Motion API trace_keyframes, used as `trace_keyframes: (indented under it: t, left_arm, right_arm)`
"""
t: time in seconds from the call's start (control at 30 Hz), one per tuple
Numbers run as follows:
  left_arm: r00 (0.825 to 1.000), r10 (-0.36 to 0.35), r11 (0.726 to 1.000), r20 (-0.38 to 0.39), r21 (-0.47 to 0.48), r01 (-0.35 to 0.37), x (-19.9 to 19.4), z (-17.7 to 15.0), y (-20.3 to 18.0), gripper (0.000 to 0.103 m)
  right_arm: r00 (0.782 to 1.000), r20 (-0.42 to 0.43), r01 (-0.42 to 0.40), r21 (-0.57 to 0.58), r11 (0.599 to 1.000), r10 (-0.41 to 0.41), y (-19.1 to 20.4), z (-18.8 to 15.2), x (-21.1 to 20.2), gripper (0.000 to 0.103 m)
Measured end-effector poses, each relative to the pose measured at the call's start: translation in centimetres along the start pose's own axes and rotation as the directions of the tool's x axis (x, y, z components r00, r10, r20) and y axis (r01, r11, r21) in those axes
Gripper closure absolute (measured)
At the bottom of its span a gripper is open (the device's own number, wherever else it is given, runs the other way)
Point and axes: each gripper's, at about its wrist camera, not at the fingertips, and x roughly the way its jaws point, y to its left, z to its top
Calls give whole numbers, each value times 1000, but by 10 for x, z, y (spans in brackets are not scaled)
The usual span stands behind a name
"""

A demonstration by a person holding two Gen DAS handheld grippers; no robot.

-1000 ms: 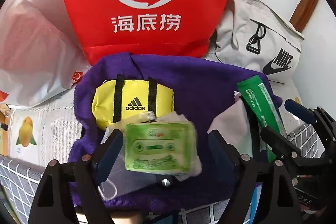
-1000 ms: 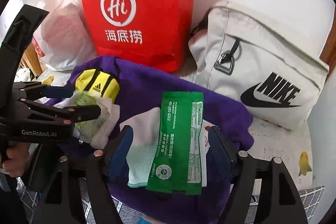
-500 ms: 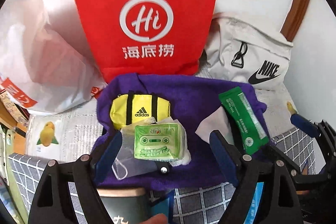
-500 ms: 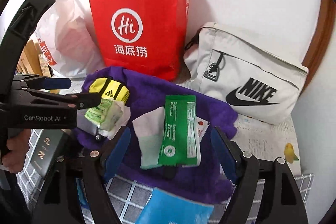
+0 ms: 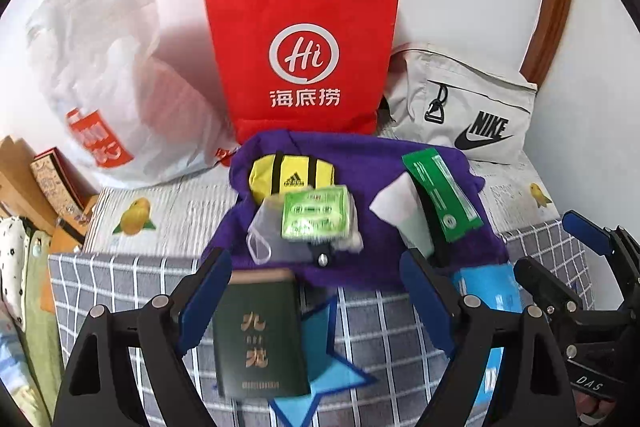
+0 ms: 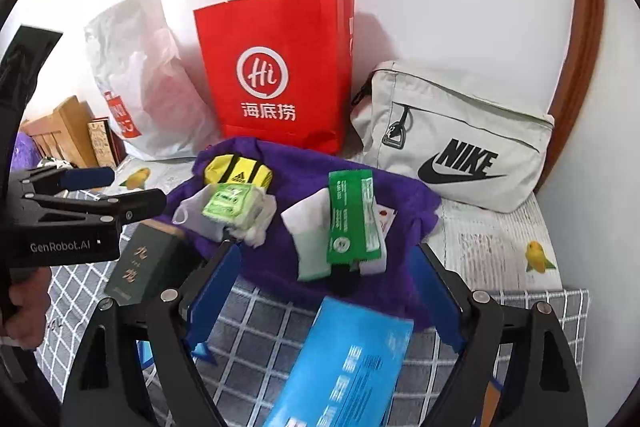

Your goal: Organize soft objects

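Observation:
A purple cloth [image 5: 360, 163] [image 6: 280, 267] lies on the bed. On it rest a yellow adidas pouch [image 5: 292, 175] [image 6: 238, 173], a light green tissue packet [image 5: 316, 213] [image 6: 230, 205], a white sock [image 5: 394, 205] [image 6: 308, 239] and a green sachet [image 5: 440, 195] [image 6: 352, 223]. My left gripper [image 5: 316, 259] hangs open, back from the cloth's near edge, above a dark green box [image 5: 256, 331]. My right gripper [image 6: 326, 255] is to its right, its jaws opening with nothing between them, short of the sachet.
A red paper bag [image 5: 300, 47], a white plastic bag [image 5: 104, 67] and a pale Nike bag [image 6: 460, 139] stand against the wall behind the cloth. A blue packet [image 6: 352, 367] and a blue star shape [image 5: 320, 379] lie on the checked blanket [image 5: 120, 287].
Both grippers have drawn back and up from the purple cloth, so the items look smaller. The dark green box and blue packet have come into view. The right jaws stand slightly wider.

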Motion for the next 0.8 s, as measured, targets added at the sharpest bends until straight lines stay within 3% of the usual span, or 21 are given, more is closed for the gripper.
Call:
trace_keyframes:
  t: [0.57,0.8]
  left_arm:
    - [996,-62,996,57,-59,65,-60,-72,13,17]
    - [995,-46,997,85,-52,51,-78,-95,3,17]
  right_arm:
    - [998,59,-17,1,1000,17,17,-53,-68,14]
    - [996,83,-29,23,999,27,18,-74,-90,14]
